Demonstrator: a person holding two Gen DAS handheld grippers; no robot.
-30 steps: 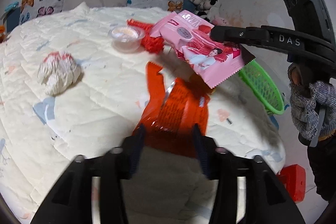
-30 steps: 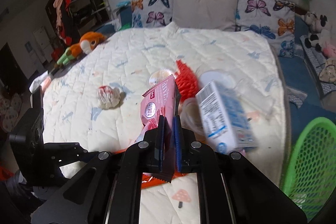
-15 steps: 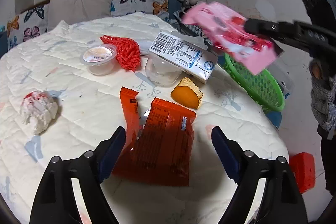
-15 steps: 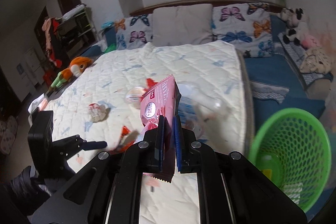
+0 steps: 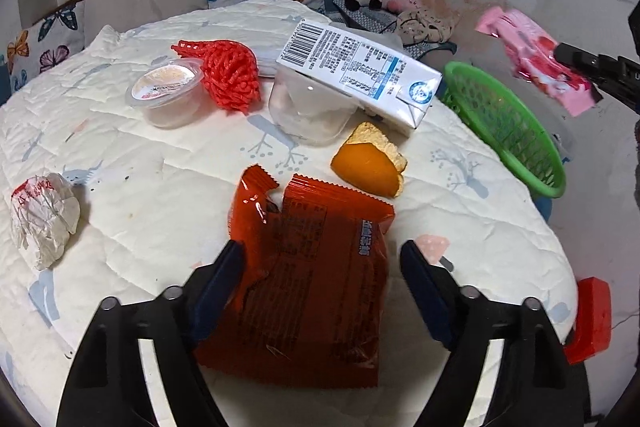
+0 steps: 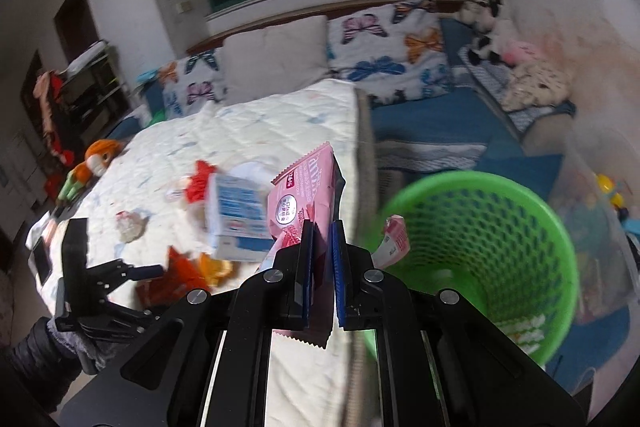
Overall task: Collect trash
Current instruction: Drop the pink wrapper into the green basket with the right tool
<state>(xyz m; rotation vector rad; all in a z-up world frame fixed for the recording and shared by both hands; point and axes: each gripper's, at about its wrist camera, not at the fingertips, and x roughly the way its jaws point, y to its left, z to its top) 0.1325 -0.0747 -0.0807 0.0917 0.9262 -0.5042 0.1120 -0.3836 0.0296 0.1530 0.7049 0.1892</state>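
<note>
Right tool (image 6: 322,263): clamped on pink wrapper (image 6: 304,187), green basket (image 6: 480,247) just beyond. Left tool (image 5: 320,267): wide open, empty, straddling orange packet (image 5: 312,267) on bed (image 5: 160,163). Packet likely light, crinkly, slippery; pinch an edge.

Only "26%" reads — on the pink wrapper (image 6: 306,193).
</note>
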